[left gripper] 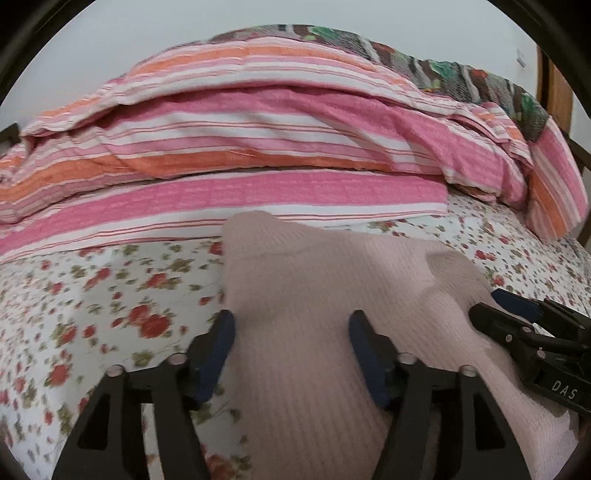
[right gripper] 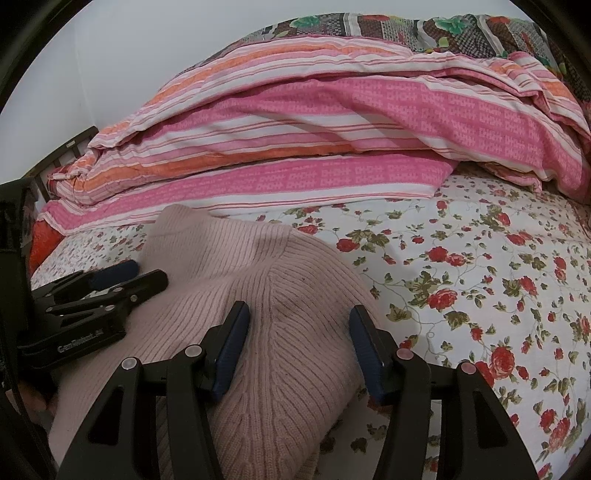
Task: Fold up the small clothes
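A pale pink ribbed knit sweater (left gripper: 314,295) lies bunched on the floral bedsheet (left gripper: 110,306). My left gripper (left gripper: 291,325) is open, its fingers straddling the sweater's left part. My right gripper (right gripper: 299,317) is open too, its fingers straddling a raised fold with a shoulder seam of the same sweater (right gripper: 280,295). The right gripper shows at the right edge of the left wrist view (left gripper: 491,302), resting on the knit. The left gripper shows at the left of the right wrist view (right gripper: 144,273), also on the knit. Neither holds cloth.
A folded pink, orange and white striped quilt (left gripper: 258,147) is piled just behind the sweater, with a dark patterned blanket (right gripper: 406,26) on top. Floral sheet (right gripper: 480,277) stretches to the right. A dark bed frame (right gripper: 62,151) and white wall are at the back left.
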`<state>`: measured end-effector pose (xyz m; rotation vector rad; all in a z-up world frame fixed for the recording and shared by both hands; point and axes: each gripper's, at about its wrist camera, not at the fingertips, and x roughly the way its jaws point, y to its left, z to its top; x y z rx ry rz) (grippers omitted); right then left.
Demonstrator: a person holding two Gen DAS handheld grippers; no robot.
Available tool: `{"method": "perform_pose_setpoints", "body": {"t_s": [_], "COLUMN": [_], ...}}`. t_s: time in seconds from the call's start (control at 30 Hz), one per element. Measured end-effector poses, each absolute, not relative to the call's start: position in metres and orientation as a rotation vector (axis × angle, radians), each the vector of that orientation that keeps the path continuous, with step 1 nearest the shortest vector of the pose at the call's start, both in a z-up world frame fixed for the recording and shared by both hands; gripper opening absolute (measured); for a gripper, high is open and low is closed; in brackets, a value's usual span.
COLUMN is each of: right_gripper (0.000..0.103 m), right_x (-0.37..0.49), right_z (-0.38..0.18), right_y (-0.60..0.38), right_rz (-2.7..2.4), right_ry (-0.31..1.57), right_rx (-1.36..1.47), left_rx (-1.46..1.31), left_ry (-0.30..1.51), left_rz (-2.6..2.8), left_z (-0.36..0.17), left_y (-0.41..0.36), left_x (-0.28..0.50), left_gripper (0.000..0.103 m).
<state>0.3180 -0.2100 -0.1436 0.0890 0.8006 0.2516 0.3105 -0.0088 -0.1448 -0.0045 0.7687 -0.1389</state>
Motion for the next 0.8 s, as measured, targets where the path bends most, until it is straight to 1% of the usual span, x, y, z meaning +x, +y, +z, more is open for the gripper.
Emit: {"method": "perform_pose_setpoints", "body": {"t_s": [0.43,0.53,0.8], "right_gripper": [0.056,0.058,0.059], "right_x": [0.311,0.306,0.271], "right_z": [-0.139,-0.135,-0.115], "right_y": [-0.208,-0.209,-0.217], "right_rz": [0.225,0.211,0.206], "right_ry": [0.785,0.783,0.805], "right_rx": [0.064,0.057,0.099], "left_rx": [-0.015,-0.034,-0.050], "left_ry": [0.711,0.704,0.709], "left_rz": [-0.099,-0.082,-0.022], "left_z": [-0.128,-0.124,-0.111], "left_y": [0.000,0.007,0.026], "left_x": [0.258,0.246,0.220], "left_gripper": [0.065,0.066,0.066]}}
